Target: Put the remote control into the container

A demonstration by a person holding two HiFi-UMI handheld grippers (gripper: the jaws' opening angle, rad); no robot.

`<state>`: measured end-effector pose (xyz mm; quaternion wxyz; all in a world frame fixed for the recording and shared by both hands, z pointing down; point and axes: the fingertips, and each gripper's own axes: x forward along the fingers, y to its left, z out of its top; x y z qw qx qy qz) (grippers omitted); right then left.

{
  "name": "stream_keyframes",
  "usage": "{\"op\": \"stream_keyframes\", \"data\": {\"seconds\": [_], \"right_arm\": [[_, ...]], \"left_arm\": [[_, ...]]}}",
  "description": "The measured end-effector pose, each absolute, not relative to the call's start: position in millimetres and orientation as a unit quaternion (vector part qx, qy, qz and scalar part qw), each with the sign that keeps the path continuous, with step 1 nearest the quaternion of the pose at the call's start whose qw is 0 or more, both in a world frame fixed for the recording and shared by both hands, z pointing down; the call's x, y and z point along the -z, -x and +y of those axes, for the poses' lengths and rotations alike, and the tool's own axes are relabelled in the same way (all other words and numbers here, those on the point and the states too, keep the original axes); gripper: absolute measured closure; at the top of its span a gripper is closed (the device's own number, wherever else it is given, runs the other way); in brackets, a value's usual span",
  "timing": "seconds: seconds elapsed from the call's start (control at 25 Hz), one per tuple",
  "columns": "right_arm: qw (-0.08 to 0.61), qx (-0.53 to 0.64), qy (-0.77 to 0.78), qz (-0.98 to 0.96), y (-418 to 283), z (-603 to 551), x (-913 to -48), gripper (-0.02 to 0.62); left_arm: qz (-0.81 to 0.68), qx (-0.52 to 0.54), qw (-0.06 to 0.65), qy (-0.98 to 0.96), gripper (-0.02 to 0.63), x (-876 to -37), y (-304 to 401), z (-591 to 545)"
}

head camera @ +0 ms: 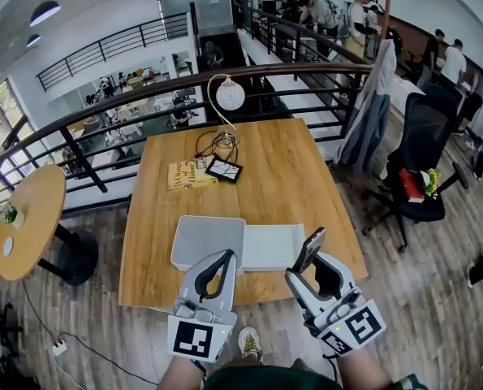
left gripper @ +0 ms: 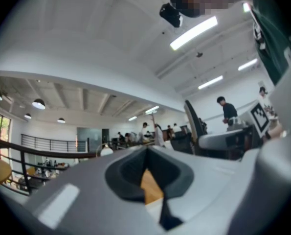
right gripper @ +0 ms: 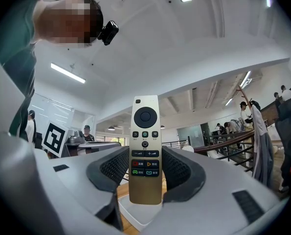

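The remote control (right gripper: 145, 151) stands up tall, pinched in the right gripper (head camera: 312, 268) so it cannot slip, low in the frame near the grey container (head camera: 208, 243) on the counter (head camera: 273, 169). The left gripper (left gripper: 146, 169) is pressed together with nothing in it, so it is probably not needed yet

Just ahead of left gripper (head camera: 226, 257): light grey square plastic container (head camera: 194, 232), jaw tips over its near rim, air above it free. Ahead of right gripper (head camera: 312, 265): flat white rectangular lid (head camera: 273, 246), against container's right side. Beyond both: bare wooden tabletop (head camera: 290, 177), open lane. Further ahead, clustered: yellow book (head camera: 188, 175), black square device (head camera: 224, 169), coiled black cable (head camera: 217, 143), white globe lamp (head camera: 230, 94). Black metal railing (head camera: 103, 108) past table's far edge.
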<state>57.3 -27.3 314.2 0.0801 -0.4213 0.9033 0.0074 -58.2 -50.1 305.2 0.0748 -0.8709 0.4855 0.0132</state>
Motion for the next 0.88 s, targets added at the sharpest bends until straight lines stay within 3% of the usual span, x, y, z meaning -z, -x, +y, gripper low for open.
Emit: {"op": "stream_keyframes", "data": {"seconds": [0.88], "right_arm": [[0.081,-0.017,0.465,0.882,-33,-96,-315,0.379]], "left_arm": [[0.434,-0.038,0.080,0.896,0.604,-305,76,-126]]}}
